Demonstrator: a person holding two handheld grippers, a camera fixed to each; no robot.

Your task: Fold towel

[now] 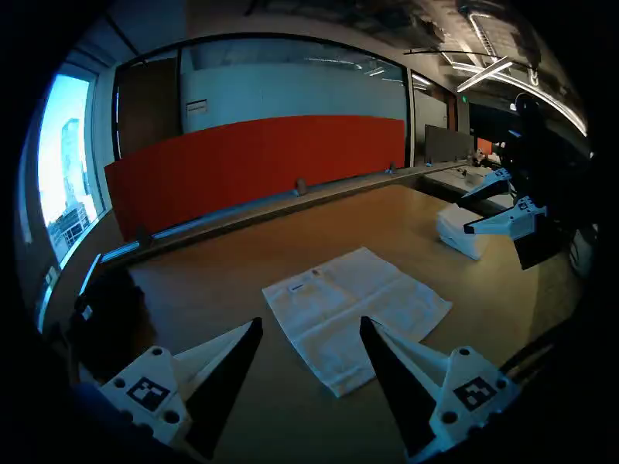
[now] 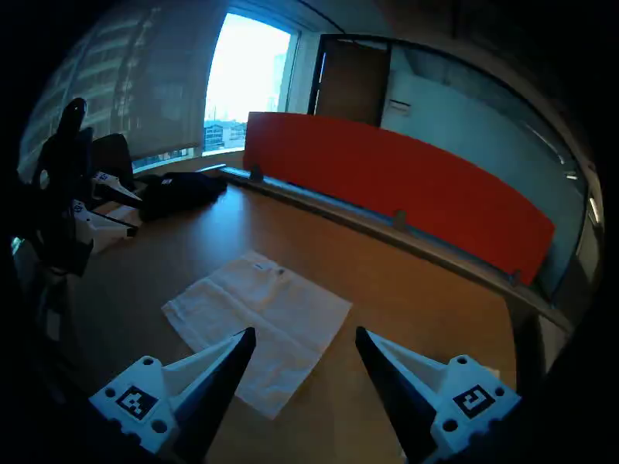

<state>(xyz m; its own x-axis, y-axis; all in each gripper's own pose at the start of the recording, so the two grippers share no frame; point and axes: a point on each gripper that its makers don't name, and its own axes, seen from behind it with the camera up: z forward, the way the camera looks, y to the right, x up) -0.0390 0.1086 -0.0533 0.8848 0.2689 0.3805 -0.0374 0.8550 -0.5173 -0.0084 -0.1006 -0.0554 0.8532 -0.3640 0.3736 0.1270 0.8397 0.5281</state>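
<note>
Starting the fold is where I put this step: the towel (image 1: 356, 317) lies spread flat on the table (image 1: 232, 286), on my side of the red partition (image 1: 263, 162) and well apart from it, w/ no edge lifted. It looks like one flat sheet w/ a faint crease across it. I can't tell whether it's already been doubled once.

Left gripper (image 1: 309, 321) hangs above the towel edge farthest from the partition. Jaws are wide apart, nothing between them, and as far as I can judge touching nothing. Right gripper (image 2: 304, 331) is the same: jaws spread wide, empty, hovering over the towel corner on the far-from-partition side, approx level w/ the left one but coming from the other flank.

Next move, in my judgement: drop both sets of tips onto the two corners farthest from the partition, pinch the cloth only, not the tabletop, then carry that edge up and over toward the partition side so it lands on the opposite edge. Both need to rise together or the fold goes skew. The cloth is limp and thin, so a shallow pinch may slip.

Other stuff: a folded white pile (image 1: 459, 230) sits near one end of the partition, and a dark bundle (image 2: 179, 191) near the other end.
</note>
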